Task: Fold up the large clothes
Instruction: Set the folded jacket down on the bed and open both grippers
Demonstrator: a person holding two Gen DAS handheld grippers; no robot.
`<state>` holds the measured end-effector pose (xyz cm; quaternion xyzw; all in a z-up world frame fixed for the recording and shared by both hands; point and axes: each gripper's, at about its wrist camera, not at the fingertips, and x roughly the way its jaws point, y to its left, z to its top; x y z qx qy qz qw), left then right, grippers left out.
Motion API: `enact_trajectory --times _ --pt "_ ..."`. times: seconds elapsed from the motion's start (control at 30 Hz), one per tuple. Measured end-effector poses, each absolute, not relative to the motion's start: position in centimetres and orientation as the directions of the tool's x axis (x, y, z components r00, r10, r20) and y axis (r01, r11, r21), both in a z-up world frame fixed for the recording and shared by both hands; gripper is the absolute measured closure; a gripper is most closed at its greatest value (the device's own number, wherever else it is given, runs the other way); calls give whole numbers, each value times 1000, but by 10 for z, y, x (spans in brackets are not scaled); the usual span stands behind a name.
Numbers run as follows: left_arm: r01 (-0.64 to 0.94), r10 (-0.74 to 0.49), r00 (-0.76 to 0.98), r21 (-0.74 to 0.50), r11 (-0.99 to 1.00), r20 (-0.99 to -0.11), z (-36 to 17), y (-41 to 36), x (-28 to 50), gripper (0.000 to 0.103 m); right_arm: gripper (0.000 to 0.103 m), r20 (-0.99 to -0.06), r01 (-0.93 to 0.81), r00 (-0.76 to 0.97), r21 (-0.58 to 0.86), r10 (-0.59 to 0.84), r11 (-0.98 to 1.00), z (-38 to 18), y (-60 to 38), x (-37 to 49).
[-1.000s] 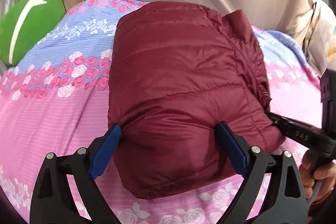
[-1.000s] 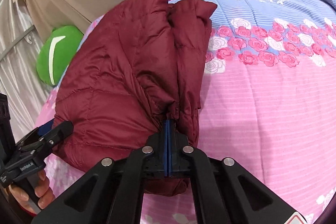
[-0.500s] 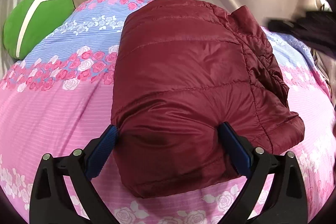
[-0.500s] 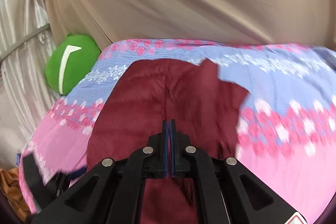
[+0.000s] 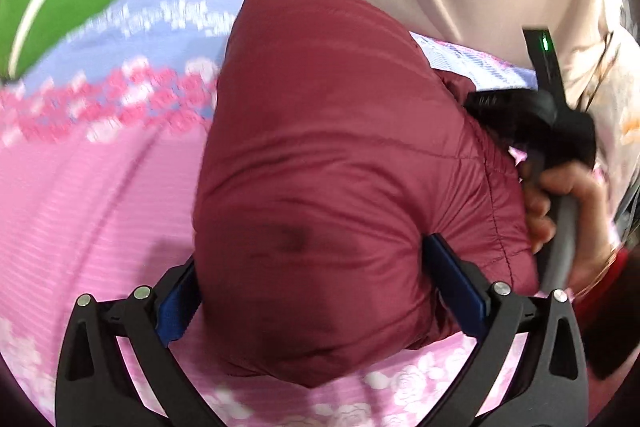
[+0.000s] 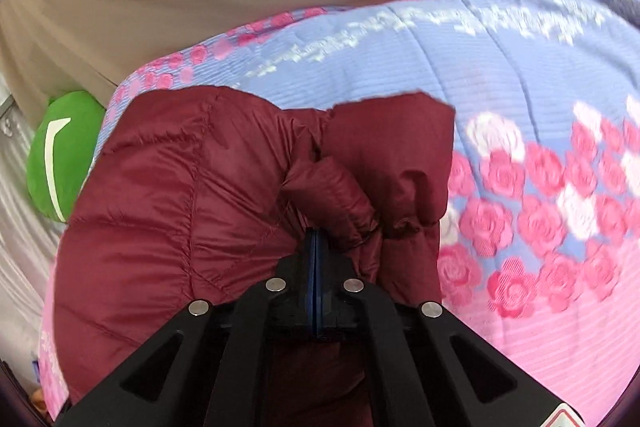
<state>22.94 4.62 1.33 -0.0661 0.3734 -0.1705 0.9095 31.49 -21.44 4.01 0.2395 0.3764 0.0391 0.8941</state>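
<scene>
You are looking at a maroon quilted puffer jacket (image 5: 340,167) lying folded into a puffy bundle, resting on the floral bedspread (image 5: 100,187)

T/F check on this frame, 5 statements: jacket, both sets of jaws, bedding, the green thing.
1. The maroon jacket lies bundled on a floral blanket. True.
2. The left gripper has its jaws shut flat together. False: they stand wide open, one on each side of the jacket's near end.
3. The right gripper has its jaws closed, with jacket fabric bunched right at them. True.
4. A green cushion sits on top of the jacket. False: it lies off to the side, at the blanket's far edge.
5. The blanket is plain white. False: it is pink and blue with roses.
</scene>
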Motion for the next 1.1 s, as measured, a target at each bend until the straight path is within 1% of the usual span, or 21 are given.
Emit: enact_trajectory --times 0.07,0.17,0.2,0.27,0.33,0.4,0.47,0.5,0.53,0.6,0.77,0.83,0.9,0.97,1.1 --pt "250 -379 644 -286 925 -665 11 50 233 5 103 -659 113 708 461 254 880 41 -216 316" --pt "240 -367 646 -279 930 -669 11 51 233 5 103 -657 136 723 438 214 889 59 -216 304" --pt "236 -359 653 -271 933 -667 12 51 231 5 100 -628 122 749 444 211 887 72 -216 289" --pt "230 -346 665 -259 938 -662 13 50 229 5 99 -584 87 781 456 223 886 89 -214 264" --pt "226 -335 672 -248 942 -660 13 48 228 5 99 -560 58 797 446 228 893 98 -209 239" --pt "223 -323 681 -234 946 -657 13 46 226 5 99 -578 55 784 426 224 903 92 -203 225" --pt "220 -311 689 -220 950 -655 14 44 225 5 100 -617 75 759 399 207 914 77 -200 224" --pt "219 -304 693 -210 953 -654 15 42 224 5 103 -635 83 746 387 200 918 66 -198 226" --pt "218 -298 697 -204 954 -652 15 41 223 5 103 -646 87 737 383 199 920 56 -198 228" --pt "217 -280 712 -177 960 -645 17 38 219 5 103 -646 84 738 373 194 924 48 -195 227" --pt "195 -220 752 -109 975 -621 24 31 207 5 103 -662 77 739 267 124 961 54 -184 226" --pt "177 -193 773 -87 980 -604 27 34 196 5 97 -650 107 754 259 92 960 66 -185 207" --pt "160 -170 794 -68 985 -584 29 35 183 5 89 -618 115 783 250 67 962 76 -185 176" --pt "144 -141 811 -39 989 -568 31 35 170 5 84 -607 110 792 237 59 965 77 -182 141" --pt "113 -82 832 22 993 -549 28 30 144 5 82 -627 123 777 241 58 963 62 -180 92"
